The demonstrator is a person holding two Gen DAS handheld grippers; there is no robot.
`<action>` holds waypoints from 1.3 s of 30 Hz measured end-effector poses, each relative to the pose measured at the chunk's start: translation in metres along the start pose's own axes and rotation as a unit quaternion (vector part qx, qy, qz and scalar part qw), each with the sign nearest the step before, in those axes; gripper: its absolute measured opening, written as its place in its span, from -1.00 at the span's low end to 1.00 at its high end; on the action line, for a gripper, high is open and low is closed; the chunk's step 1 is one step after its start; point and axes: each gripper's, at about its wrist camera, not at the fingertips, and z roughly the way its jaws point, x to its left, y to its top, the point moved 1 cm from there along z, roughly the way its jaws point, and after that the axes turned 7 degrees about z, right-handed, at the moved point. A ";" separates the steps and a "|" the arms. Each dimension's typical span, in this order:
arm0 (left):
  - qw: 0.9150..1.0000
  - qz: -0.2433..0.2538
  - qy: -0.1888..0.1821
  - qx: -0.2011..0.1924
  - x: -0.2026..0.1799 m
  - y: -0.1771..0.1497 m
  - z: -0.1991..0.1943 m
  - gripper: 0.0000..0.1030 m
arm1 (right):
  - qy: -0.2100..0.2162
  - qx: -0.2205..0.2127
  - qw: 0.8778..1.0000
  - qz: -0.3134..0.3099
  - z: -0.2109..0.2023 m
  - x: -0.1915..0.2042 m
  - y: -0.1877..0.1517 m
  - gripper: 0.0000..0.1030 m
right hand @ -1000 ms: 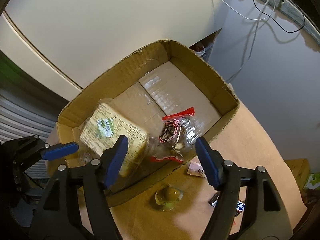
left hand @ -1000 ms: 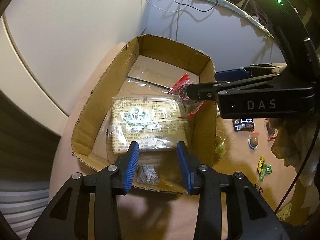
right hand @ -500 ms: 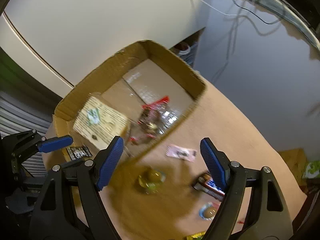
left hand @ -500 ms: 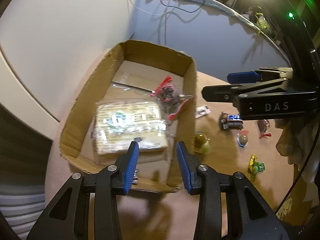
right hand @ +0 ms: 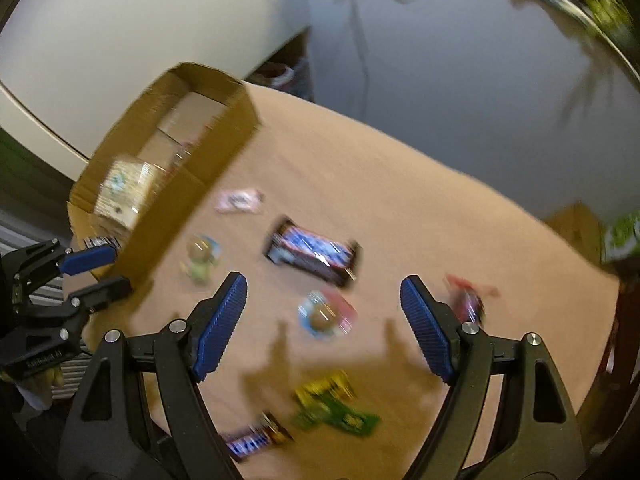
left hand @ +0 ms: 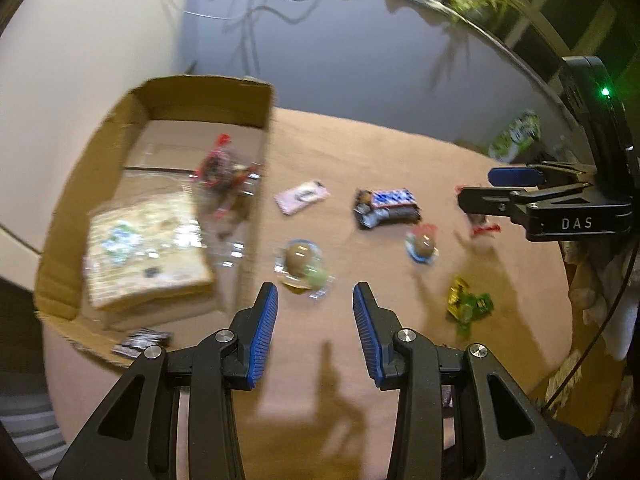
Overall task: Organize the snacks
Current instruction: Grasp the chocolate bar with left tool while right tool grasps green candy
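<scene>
The chocolate bar [right hand: 312, 255] is lying flat, long axis slanting down-right, just beyond the empty, wide-open right gripper [right hand: 324, 330]; left gripper [left hand: 314, 334] is gaping, empty.

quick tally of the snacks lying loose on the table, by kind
round candies: 2, green one, blue-wrapped one
bars: 2, dark bar, small blue bar
flat packets: 2, pink packet, dark packet
red twist candy: 1
yellow-green pack: 1
total: 8

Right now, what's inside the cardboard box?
Inside the cardboard box lie a big flat cracker pack and a small red-ended clear wrapper. Anything under the pack is hidden.
</scene>
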 end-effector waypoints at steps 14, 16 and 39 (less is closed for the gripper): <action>0.991 0.099 -0.062 0.070 -0.084 -0.020 0.032 -0.26 | 0.000 0.059 0.998 -0.024 0.014 -0.039 -0.088 0.58; 0.987 0.114 -0.072 0.082 -0.097 -0.027 0.035 -0.27 | -0.005 0.071 0.996 -0.060 0.020 -0.033 -0.098 0.45; 0.978 0.147 -0.060 0.137 -0.157 -0.070 0.076 -0.22 | -0.011 0.123 0.963 -0.239 0.063 0.006 -0.109 -0.18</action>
